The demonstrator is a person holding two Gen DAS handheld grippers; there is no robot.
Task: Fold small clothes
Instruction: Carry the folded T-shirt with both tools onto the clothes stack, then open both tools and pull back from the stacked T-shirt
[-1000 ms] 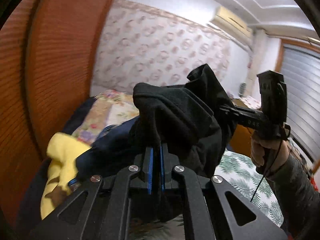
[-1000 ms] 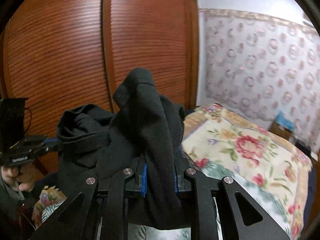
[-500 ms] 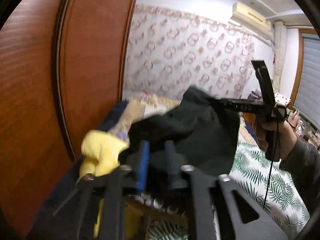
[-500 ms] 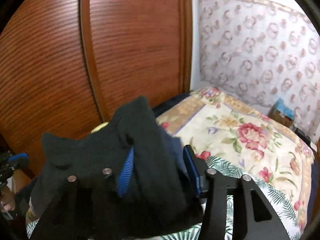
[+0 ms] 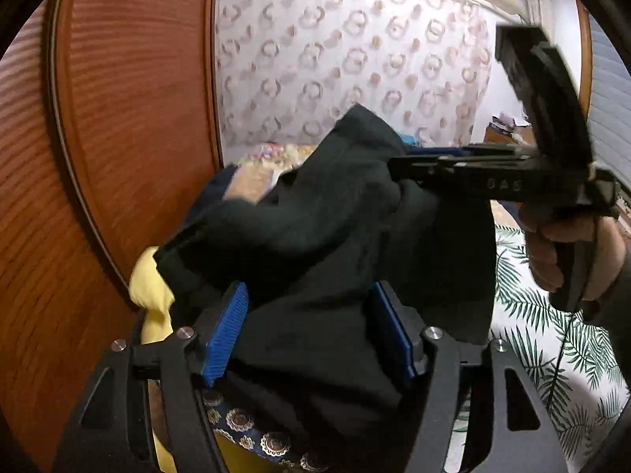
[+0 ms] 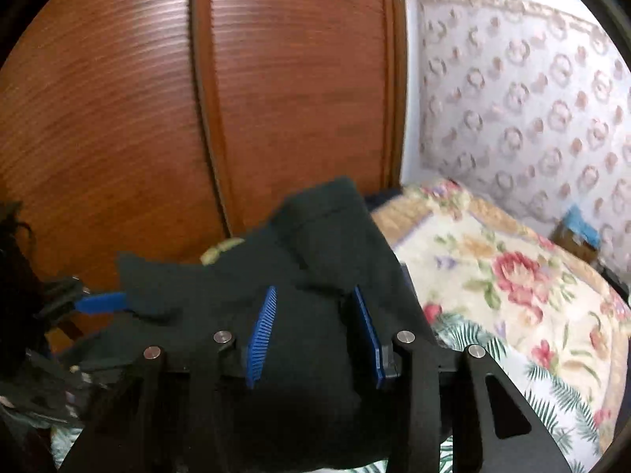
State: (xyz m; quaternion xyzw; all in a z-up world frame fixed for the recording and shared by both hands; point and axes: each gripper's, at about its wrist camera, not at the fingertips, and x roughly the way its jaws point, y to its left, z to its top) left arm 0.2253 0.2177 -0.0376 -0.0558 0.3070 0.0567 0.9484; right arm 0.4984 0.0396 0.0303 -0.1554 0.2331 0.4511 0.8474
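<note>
Black garment [image 5: 315, 236] draped over both grippers above the bed [image 6: 512, 295]

The left gripper [image 5: 311, 331] is tilted downward, jaws opening, cloth lying loosely between them; the right gripper [image 6: 315, 331], gripped by a hand [image 5: 560, 252], is closing around the cloth, pads not yet pressed

Left gripper [image 5: 311, 327] jaws opening, black garment [image 5: 315, 236] bunched between; right gripper [image 5: 414, 165] ahead-right at the cloth's far edge.
</note>
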